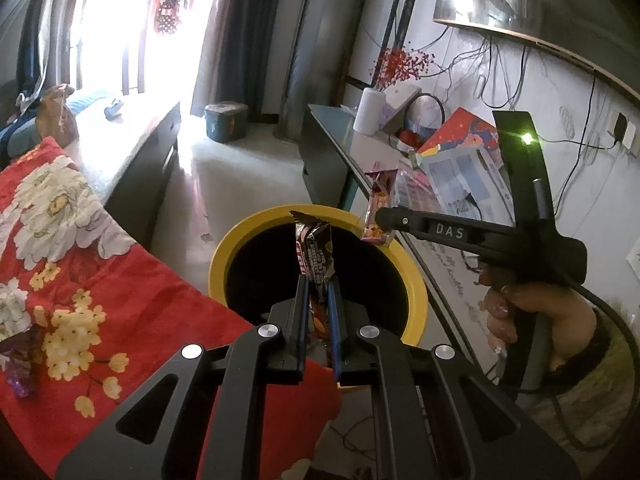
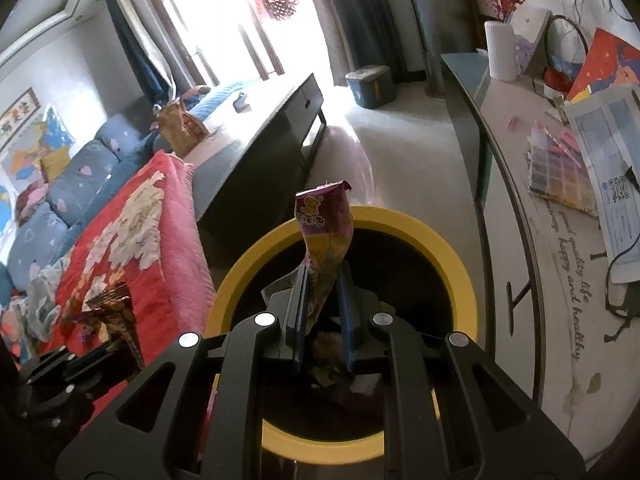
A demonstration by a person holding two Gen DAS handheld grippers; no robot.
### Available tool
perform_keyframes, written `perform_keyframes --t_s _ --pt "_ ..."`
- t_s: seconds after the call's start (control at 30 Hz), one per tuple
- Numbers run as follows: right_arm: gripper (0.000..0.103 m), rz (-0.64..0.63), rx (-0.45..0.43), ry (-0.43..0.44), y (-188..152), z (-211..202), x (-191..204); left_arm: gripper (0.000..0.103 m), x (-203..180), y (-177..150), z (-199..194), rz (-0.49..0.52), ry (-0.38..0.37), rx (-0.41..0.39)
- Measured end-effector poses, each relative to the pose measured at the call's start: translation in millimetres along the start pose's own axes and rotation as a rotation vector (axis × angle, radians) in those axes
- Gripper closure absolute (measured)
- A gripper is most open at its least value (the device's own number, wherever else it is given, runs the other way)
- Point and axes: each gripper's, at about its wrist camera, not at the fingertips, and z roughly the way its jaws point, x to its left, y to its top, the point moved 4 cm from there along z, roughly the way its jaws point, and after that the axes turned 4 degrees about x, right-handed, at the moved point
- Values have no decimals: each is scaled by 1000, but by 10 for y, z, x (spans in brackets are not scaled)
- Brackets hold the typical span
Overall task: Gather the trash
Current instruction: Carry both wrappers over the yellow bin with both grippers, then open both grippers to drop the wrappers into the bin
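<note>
The bin point(image 1: 416, 292) is set on the floor between the blanket point(image 1: 120, 304) at left and the table point(image 1: 332, 140) at right, both held wrappers point(image 1: 314, 256) point(image 1: 380, 204) positioned over its opening.

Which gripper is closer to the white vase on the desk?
Right. The right gripper, holding a pink wrapper, is on the desk side of the bin, nearer the vase. The left gripper is beside the bed.

The yellow-rimmed bin point(image 2: 460, 276) stands open-mouthed in a narrow gap: red floral blanket point(image 1: 132, 312) close on its left, cluttered counter point(image 2: 516, 184) edge close on its right.
</note>
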Motion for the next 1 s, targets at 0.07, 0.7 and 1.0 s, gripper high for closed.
perform_keyframes --t_s 0.07,0.7,1.0 --pt "93 6 8 0 -11 25 -22 94 17 14 54 -1 0 8" --pt "74 57 24 10 -44 98 -129 69 101 27 412 -44 -5 56" --pt "49 58 -42 32 8 -84 -14 10 243 67 64 -80 39 -38"
